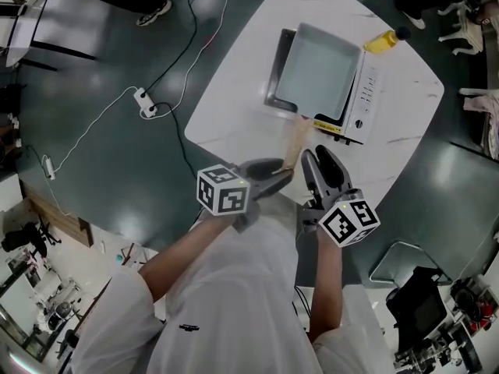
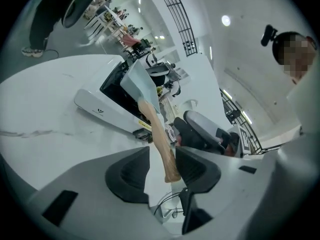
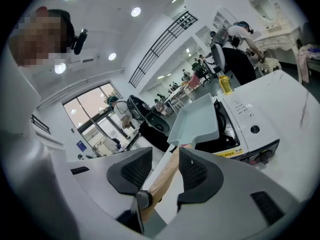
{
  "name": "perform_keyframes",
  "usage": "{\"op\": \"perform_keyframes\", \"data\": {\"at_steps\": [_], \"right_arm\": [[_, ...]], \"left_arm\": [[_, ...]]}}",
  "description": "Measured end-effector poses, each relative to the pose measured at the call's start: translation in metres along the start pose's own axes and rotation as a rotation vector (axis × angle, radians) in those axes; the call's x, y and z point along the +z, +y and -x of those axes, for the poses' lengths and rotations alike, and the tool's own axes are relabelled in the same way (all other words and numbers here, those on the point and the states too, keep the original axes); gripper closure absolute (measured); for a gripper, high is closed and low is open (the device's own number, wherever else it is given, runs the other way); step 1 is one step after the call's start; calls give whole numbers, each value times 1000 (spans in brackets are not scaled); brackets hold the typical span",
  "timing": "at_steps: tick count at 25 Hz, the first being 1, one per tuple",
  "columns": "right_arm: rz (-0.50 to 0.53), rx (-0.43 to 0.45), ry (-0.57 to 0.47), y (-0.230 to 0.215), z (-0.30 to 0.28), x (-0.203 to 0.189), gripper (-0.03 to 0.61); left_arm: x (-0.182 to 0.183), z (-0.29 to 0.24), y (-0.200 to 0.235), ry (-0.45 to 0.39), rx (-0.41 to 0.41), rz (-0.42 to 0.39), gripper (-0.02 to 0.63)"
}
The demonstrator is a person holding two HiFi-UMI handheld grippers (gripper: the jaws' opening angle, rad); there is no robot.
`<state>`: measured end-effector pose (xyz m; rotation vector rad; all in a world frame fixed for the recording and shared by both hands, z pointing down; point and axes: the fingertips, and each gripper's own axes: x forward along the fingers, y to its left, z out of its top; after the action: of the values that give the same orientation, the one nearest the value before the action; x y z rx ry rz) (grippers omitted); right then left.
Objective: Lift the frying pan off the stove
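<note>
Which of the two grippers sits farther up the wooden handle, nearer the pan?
The right gripper: the wooden handle runs right through its open jaws, its end lying behind them. The left gripper has only the handle's tip between its jaws.

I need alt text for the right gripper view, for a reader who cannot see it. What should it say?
The right gripper, jaws apart, has the wooden handle of a pale blue square frying pan between them. The pan is over a white stove on a white table; a yellow bottle stands behind.
</note>
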<state>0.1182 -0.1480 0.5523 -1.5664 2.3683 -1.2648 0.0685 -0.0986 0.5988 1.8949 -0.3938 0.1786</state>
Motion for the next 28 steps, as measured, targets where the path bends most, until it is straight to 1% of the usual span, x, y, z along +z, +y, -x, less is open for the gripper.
{"op": "perform_keyframes", "data": {"at_steps": [2, 3, 5, 7, 10, 12, 14, 15, 20, 22, 25, 28], "right_arm": [[-36, 21, 2, -1, -4, -2, 412], [-49, 28, 2, -3, -7, -3, 405], [-67, 35, 6, -5, -12, -5, 399], [-80, 40, 15, -7, -16, -7, 397], [-105, 37, 34, -12, -21, -10, 391], [-174, 29, 62, -19, -24, -16, 388], [-266, 50, 84, -21, -28, -21, 367], [-296, 66, 90, -21, -30, -23, 360], [-356, 71, 126, -28, -41, -37, 356], [-400, 94, 136, -28, -45, -40, 365], [-444, 184, 138, -17, -53, -36, 432], [-499, 219, 156, -17, -57, -36, 459]], "left_arm": [[-1, -2, -2, 7, -17, 3, 465], [-1, -3, -2, 11, -28, 7, 471], [-1, -4, -3, 16, -51, 35, 503], [-2, -4, -4, 15, -66, 72, 515], [-1, -3, -4, 11, -72, 96, 522], [-1, -2, -4, 13, -70, 99, 523], [-2, -2, -4, 17, -67, 98, 525], [-2, -2, -4, 17, -67, 99, 525], [-1, -2, -3, 16, -68, 105, 525], [-2, -2, -3, 14, -66, 104, 525], [-3, -2, -3, 14, -59, 96, 526], [-2, -2, 0, 16, -46, 87, 526]]}}
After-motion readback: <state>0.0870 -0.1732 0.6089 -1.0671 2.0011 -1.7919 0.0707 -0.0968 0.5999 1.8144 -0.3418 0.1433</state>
